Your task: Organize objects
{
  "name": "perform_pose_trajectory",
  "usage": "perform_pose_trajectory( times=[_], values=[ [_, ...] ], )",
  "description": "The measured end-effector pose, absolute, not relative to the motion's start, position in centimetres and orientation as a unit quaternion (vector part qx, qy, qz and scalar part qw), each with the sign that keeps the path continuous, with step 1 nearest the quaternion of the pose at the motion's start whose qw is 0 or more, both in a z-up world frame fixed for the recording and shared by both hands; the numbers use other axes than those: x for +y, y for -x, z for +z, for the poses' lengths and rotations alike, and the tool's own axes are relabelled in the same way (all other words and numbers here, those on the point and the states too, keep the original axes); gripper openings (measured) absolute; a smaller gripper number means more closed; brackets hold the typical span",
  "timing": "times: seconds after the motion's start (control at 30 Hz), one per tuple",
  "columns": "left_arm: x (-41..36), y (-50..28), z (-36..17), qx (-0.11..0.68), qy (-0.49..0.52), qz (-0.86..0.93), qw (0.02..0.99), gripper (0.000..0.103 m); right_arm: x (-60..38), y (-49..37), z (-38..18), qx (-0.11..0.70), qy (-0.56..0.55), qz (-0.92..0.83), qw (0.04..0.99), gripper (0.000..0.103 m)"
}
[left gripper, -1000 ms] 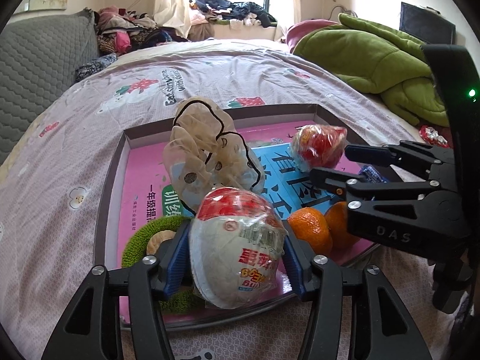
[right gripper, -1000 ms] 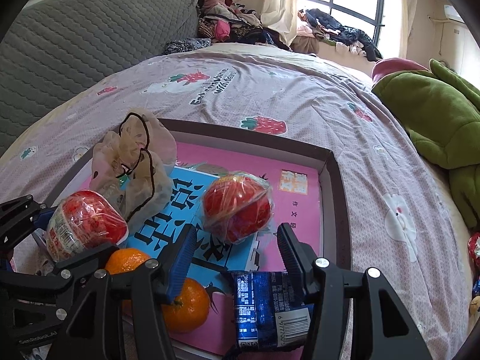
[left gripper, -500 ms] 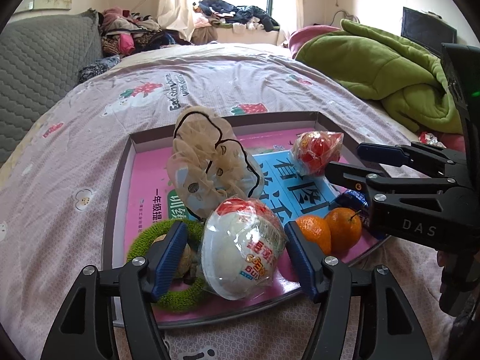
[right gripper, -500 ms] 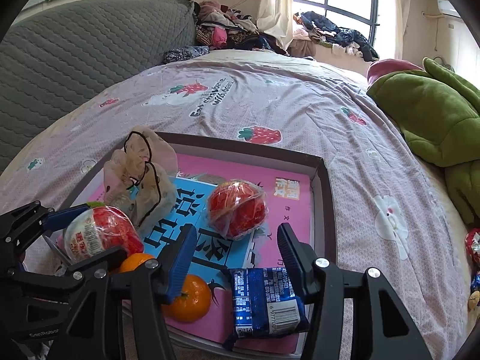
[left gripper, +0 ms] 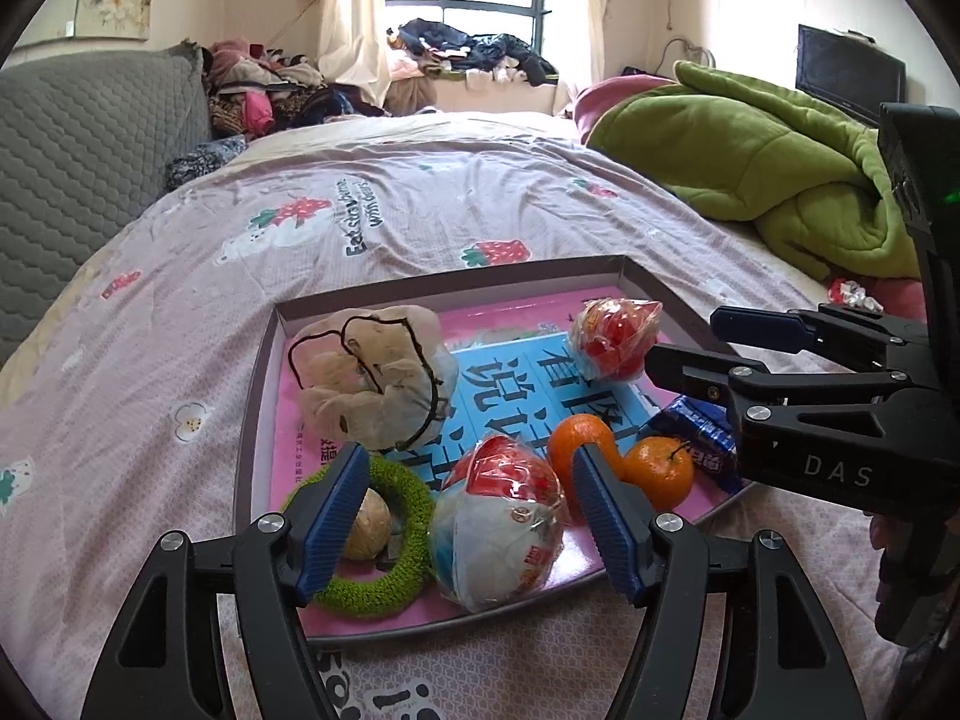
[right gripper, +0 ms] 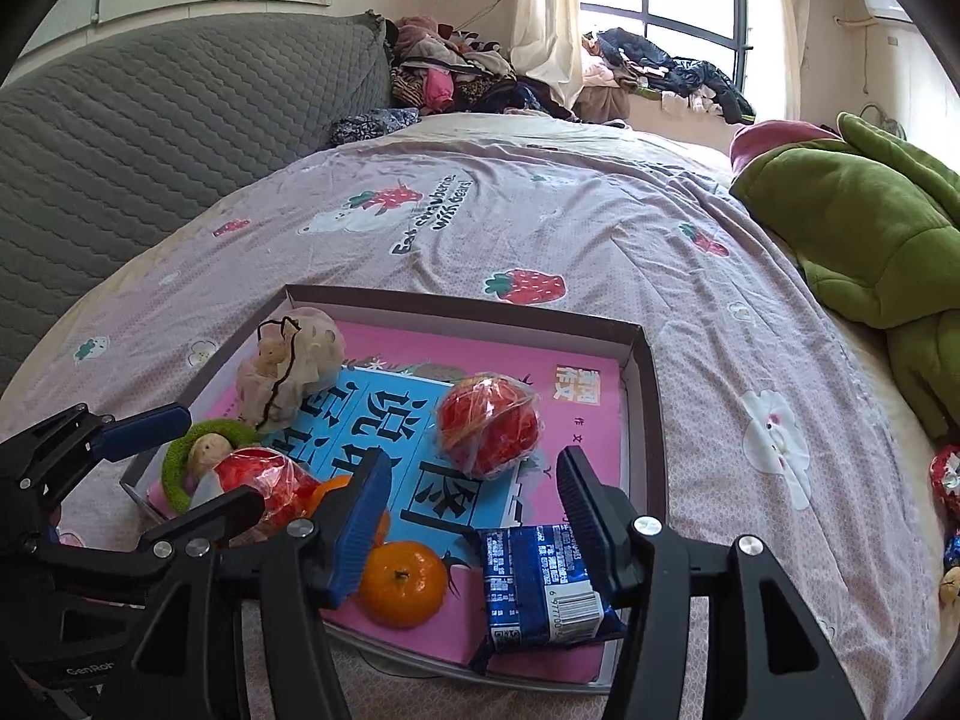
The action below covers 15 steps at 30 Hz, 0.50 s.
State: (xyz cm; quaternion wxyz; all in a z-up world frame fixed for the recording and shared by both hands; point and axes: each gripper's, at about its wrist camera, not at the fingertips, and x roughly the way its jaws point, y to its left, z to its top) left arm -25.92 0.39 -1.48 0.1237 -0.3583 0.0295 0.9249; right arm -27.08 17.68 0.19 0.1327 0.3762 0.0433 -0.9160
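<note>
A shallow box tray [left gripper: 258, 378] [right gripper: 645, 396] lies on the bed. In it sit a wrapped white-and-red snack ball [left gripper: 498, 525] [right gripper: 264, 480], a wrapped red ball [left gripper: 618, 336] [right gripper: 486, 423], two oranges [left gripper: 657, 471] [right gripper: 402, 582], a blue snack packet [right gripper: 540, 582] [left gripper: 702, 438], a green knitted ring [left gripper: 384, 540] [right gripper: 180, 456] and a beige pouch [left gripper: 372, 378] [right gripper: 288, 366]. My left gripper [left gripper: 468, 516] is open, its fingers either side of the white-and-red ball without touching it. My right gripper [right gripper: 468, 516] is open and empty above the tray's near edge.
A green blanket [left gripper: 756, 162] [right gripper: 864, 228] is heaped at the right of the bed. A grey quilted headboard [right gripper: 150, 120] stands at the left. Clothes [left gripper: 468, 54] pile by the window. Small wrapped sweets [right gripper: 945, 480] lie on the sheet at the right.
My left gripper has opened, let go of the white-and-red snack ball, now resting in the tray, and drawn back. My right gripper has also pulled back a little.
</note>
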Motion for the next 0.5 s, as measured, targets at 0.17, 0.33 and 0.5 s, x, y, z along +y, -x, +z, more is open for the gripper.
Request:
perform_pose_trajectory(
  times=[0.17, 0.33, 0.5],
  values=[
    [0.2, 25.4, -0.9, 0.026, 0.355, 0.927, 0.116, 0.073, 18.0, 26.6, 0.8, 0.03, -0.373, -0.917, 0.134, 0.059],
    [-0.2, 24.8, -0.2, 0.021, 0.353, 0.929, 0.109, 0.076, 18.0, 26.0, 1.7, 0.025, -0.368, -0.919, 0.139, 0.061],
    [-0.2, 24.2, 0.3, 0.018, 0.354, 0.929, 0.103, 0.076, 18.2, 25.1, 2.4, 0.018, -0.361, -0.922, 0.142, 0.061]
  ],
)
